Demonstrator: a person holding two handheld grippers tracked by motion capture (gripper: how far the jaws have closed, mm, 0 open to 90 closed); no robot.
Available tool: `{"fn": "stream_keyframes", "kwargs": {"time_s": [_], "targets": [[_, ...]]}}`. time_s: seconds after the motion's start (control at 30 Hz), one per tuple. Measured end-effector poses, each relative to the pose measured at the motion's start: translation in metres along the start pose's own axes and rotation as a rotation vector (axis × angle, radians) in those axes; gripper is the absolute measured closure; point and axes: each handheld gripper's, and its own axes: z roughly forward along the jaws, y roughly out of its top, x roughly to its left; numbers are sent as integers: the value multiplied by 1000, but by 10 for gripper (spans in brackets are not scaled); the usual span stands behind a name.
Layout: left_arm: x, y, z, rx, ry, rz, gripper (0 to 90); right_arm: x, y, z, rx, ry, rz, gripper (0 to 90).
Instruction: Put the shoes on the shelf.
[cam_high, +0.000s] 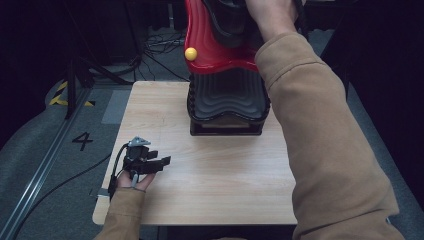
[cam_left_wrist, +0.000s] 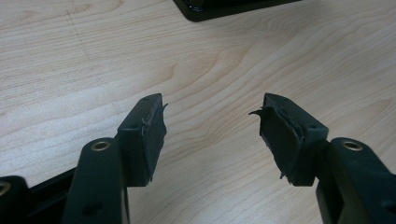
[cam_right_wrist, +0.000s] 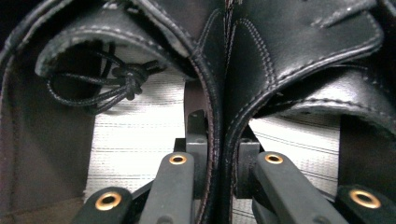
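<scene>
My right gripper (cam_right_wrist: 220, 131) is shut on a pair of black leather shoes (cam_right_wrist: 299, 42), pinching their two inner sides together; a knotted black lace (cam_right_wrist: 126, 77) hangs in the left shoe. In the high view the shoes (cam_high: 227, 20) hang under the person's right hand (cam_high: 270, 15), in front of a red ridged shell (cam_high: 210, 50) with a yellow knob (cam_high: 190, 53). Below it a black ridged base (cam_high: 227, 97) stands on the table's far side. My left gripper (cam_high: 161, 159) lies on the wooden table (cam_high: 215, 190) at the near left, open (cam_left_wrist: 212, 105) with nothing between its pads.
The black base's corner (cam_left_wrist: 219, 9) lies ahead of the left gripper. The tan right sleeve (cam_high: 320, 150) crosses the table's right side. On the grey floor at the left are a metal rail (cam_high: 35, 175), cables (cam_high: 65, 182) and a painted number 4 (cam_high: 82, 141).
</scene>
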Motion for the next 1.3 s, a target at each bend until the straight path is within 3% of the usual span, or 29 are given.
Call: {"fn": "stream_keyframes", "kwargs": {"time_s": [0.27,0.5,0.6,0.67,0.73,0.83,1.07,1.3], "targets": [[0,0,-2,-7,10,-5,407,-3,-16,28,-21,-7,34,803],[0,0,1,4,12,-3,407,11,-21,36,-10,-35,-25,736],[0,0,1,3,12,-1,407,12,-20,33,14,-7,0,702],[-1,0,1,7,10,3,407,11,-20,34,38,10,22,600],[-2,0,2,4,9,-1,407,9,-19,33,99,27,48,584],[-2,0,2,4,14,7,407,5,-19,33,138,64,71,530],[-3,0,3,8,14,8,407,5,-19,26,93,88,67,483],[-5,3,4,9,16,11,407,-4,-20,3,17,109,51,450]]}}
